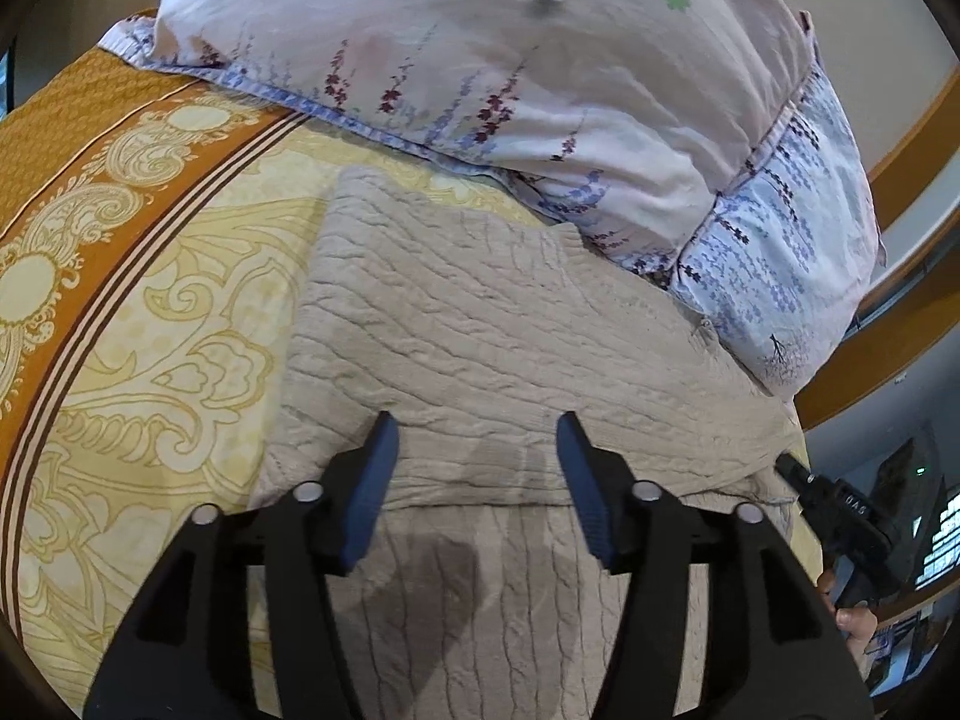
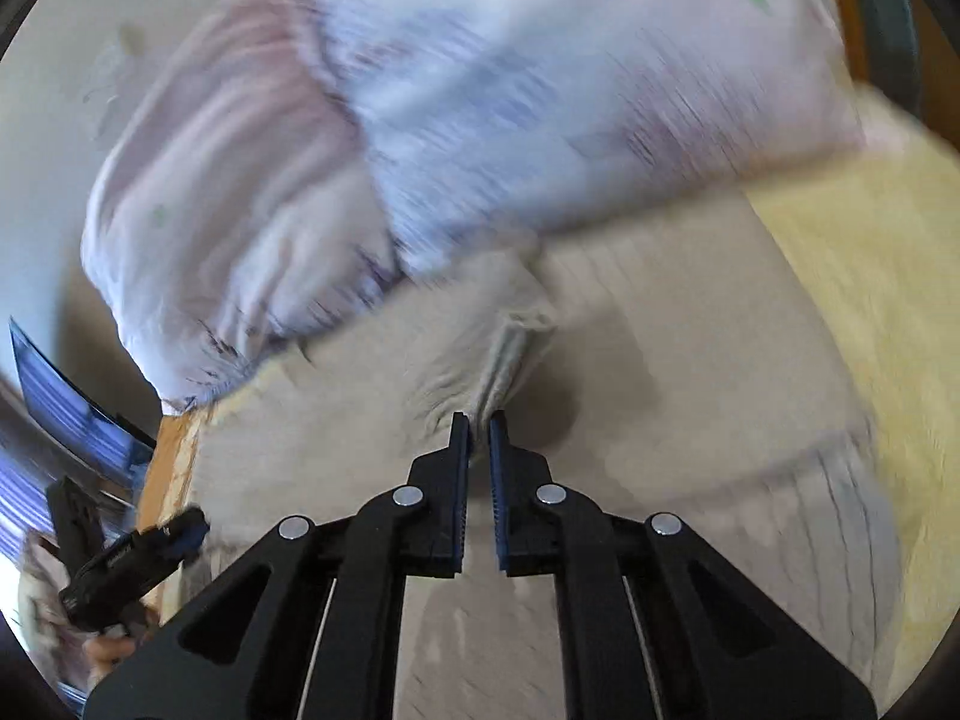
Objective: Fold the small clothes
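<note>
Left wrist view: the left gripper (image 1: 477,438) hovers with jaws released over a beige cable-knit garment (image 1: 480,324) lying on the yellow-and-orange patterned bedsheet (image 1: 150,300), just below a floral white pillow (image 1: 510,78). Right wrist view — blurred — shows the right gripper (image 2: 478,423) clenched on a pinched ridge of that knit.

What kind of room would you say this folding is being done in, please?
Most likely a bedroom: a floral pillow lies on a patterned yellow bedsheet, with a wooden bed frame beside it.

Wrist views, steeply down, shared garment (image 1: 480,324)
</note>
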The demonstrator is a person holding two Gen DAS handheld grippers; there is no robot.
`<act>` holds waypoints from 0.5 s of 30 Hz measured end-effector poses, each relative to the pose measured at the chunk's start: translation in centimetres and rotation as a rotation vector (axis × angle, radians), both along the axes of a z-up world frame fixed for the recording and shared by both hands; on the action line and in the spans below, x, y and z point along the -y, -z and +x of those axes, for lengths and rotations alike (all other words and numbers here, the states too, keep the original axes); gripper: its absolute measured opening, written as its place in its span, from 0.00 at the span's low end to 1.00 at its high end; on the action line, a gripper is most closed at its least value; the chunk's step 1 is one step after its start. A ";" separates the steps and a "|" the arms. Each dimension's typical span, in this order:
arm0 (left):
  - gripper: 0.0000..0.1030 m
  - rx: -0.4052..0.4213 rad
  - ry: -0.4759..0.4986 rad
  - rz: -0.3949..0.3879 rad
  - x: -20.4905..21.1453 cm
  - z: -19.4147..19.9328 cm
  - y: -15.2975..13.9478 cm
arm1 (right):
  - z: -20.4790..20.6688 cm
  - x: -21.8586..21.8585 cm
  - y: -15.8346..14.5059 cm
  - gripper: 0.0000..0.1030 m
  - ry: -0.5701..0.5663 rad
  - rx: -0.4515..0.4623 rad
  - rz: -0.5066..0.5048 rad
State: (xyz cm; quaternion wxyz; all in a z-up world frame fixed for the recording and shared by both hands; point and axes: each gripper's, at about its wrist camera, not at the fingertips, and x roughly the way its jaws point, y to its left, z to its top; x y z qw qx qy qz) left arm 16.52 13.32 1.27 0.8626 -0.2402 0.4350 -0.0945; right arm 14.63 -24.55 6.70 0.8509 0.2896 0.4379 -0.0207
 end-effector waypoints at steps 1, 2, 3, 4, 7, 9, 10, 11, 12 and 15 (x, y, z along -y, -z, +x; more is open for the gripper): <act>0.59 0.006 0.005 0.002 0.1 -0.1 -0.1 | -0.4 1.1 0.1 0.20 0.021 -0.006 0.041; 0.61 0.012 0.007 0.002 0.2 -0.2 -0.2 | -0.7 2.0 -0.1 0.40 0.039 0.007 0.079; 0.63 0.016 0.009 0.000 0.2 -0.4 -0.3 | -0.9 3.0 -0.3 0.56 0.066 0.022 0.112; 0.63 0.023 0.012 -0.004 0.1 -0.7 -0.5 | -0.9 3.5 -0.4 0.57 0.083 0.024 0.120; 0.63 0.034 0.024 -0.006 -0.3 -1.8 -1.0 | 0.0 4.4 0.2 0.56 0.081 -0.012 0.152; 0.63 0.035 0.027 0.003 -0.7 -2.5 -1.1 | 0.5 4.4 1.0 0.48 0.065 -0.040 0.171; 0.63 0.036 0.028 0.007 -1.0 -3.0 -1.2 | 0.9 4.4 1.5 0.46 0.051 -0.058 0.176; 0.63 0.036 0.027 0.007 -1.3 -3.5 -1.3 | 1.0 4.2 1.9 0.41 0.042 -0.066 0.181; 0.63 0.035 0.024 0.008 -1.6 -3.8 -1.3 | 1.2 3.8 2.4 0.39 0.031 -0.076 0.188; 0.64 0.033 0.007 0.005 -2.7 -4.9 -1.2 | 1.7 3.1 2.8 0.12 0.004 -0.073 0.177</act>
